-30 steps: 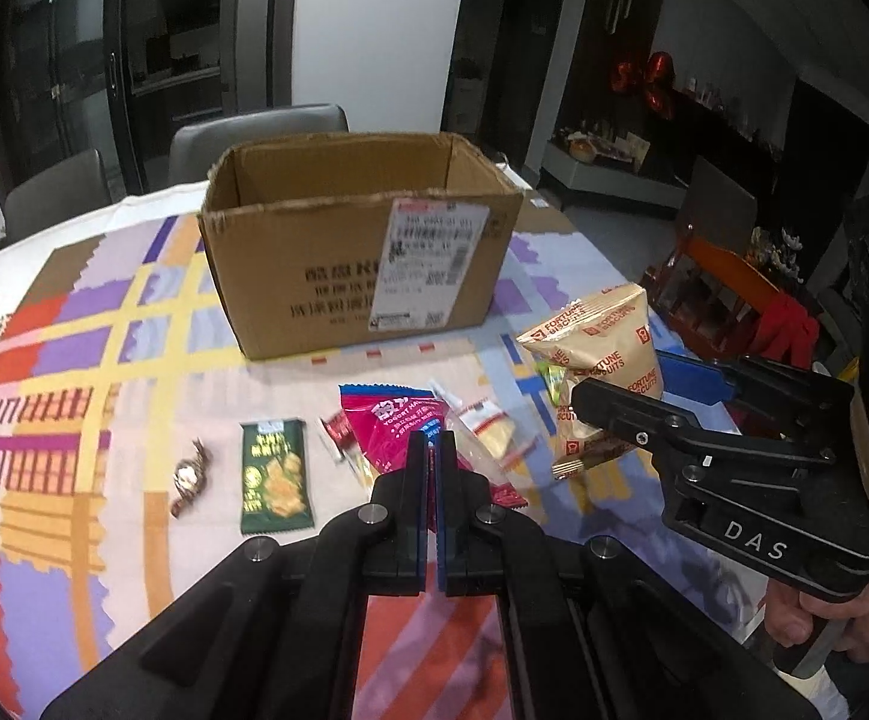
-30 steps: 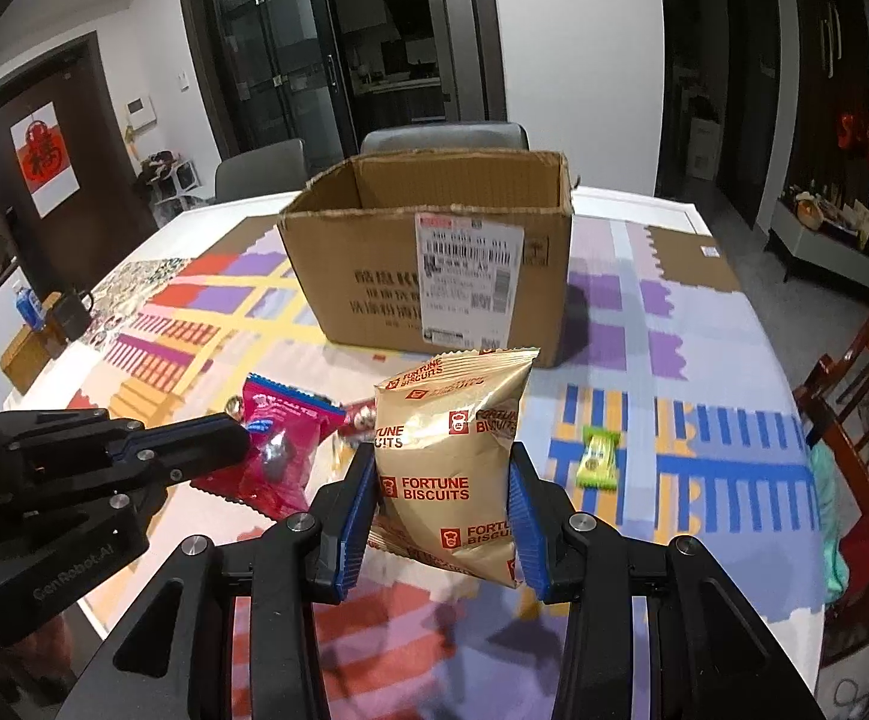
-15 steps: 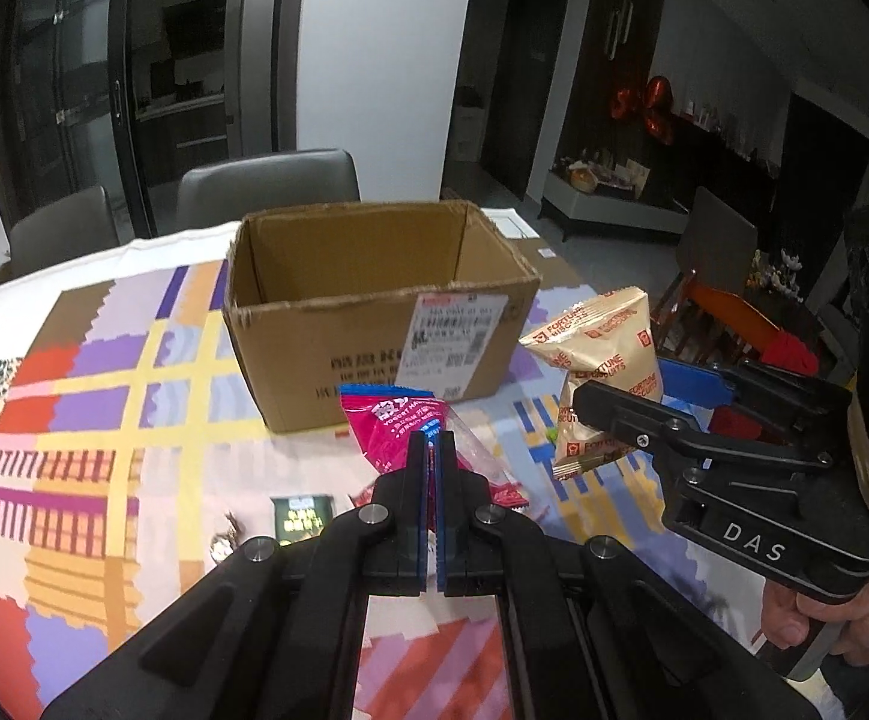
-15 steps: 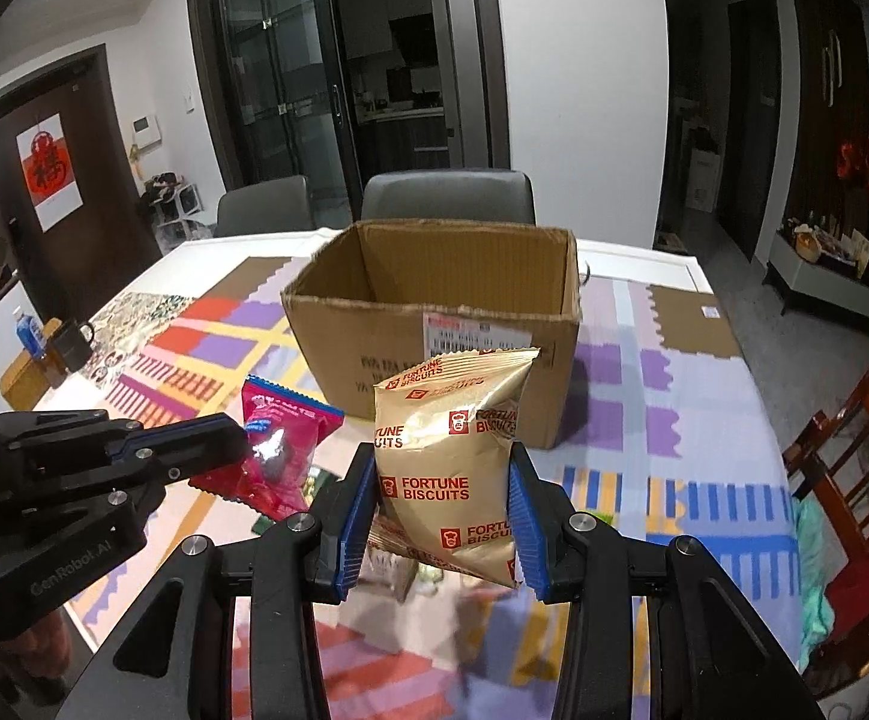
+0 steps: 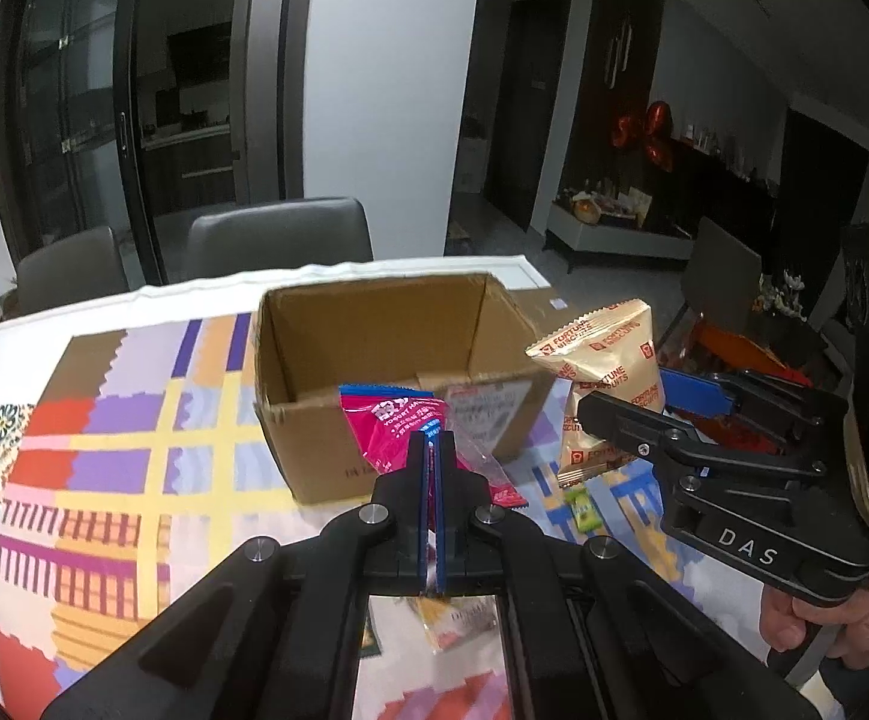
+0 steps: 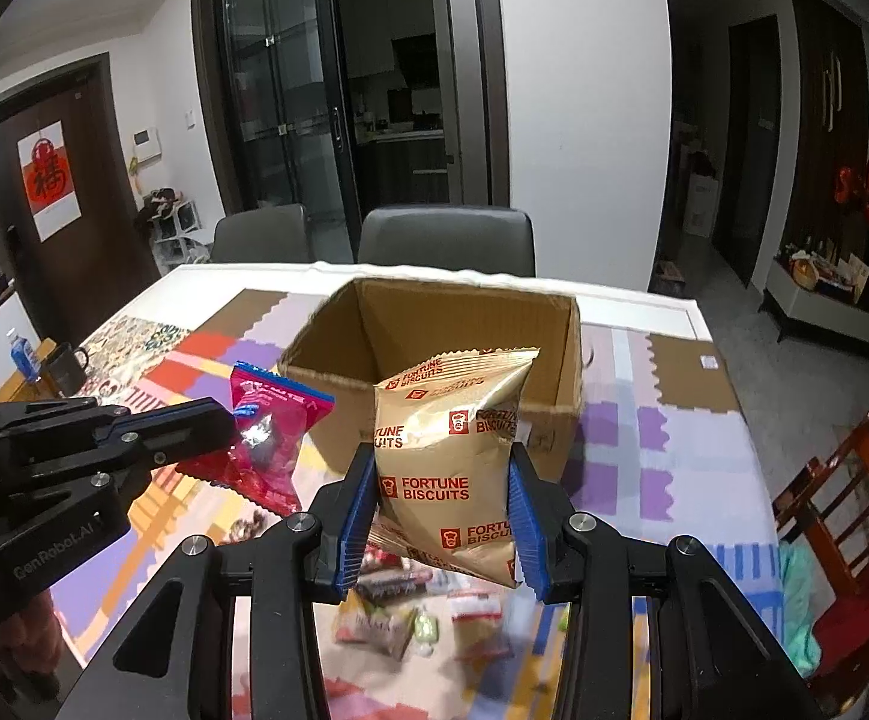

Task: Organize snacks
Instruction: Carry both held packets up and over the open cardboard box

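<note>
An open cardboard box point(image 5: 314, 438) point(image 6: 566, 354) stands on the patterned tablecloth, and its visible inside looks bare. My left gripper point(image 5: 432, 450) is shut on a pink snack packet point(image 5: 395, 429), held up in front of the box's near wall. In the right wrist view the same pink packet point(image 6: 272, 444) hangs from the left gripper point(image 6: 224, 420). My right gripper point(image 6: 442, 516) is shut on a gold Fortune Biscuits bag point(image 6: 452, 456), upright before the box. From the left wrist view the gold bag point(image 5: 608, 372) sits in the right gripper point(image 5: 620, 414), to the right of the box.
Several small snack packets point(image 6: 410, 606) lie on the tablecloth point(image 5: 104, 420) below both grippers, among them a green sweet point(image 5: 581, 507). Grey chairs point(image 6: 446, 240) stand behind the table. A dark mug point(image 6: 65, 363) sits at the far left. An orange chair point(image 6: 842, 510) is at the right.
Both grippers have risen with their packets and come nearer the box, so its open inside now shows. The loose snacks on the table have slid down out of the middle of both views.
</note>
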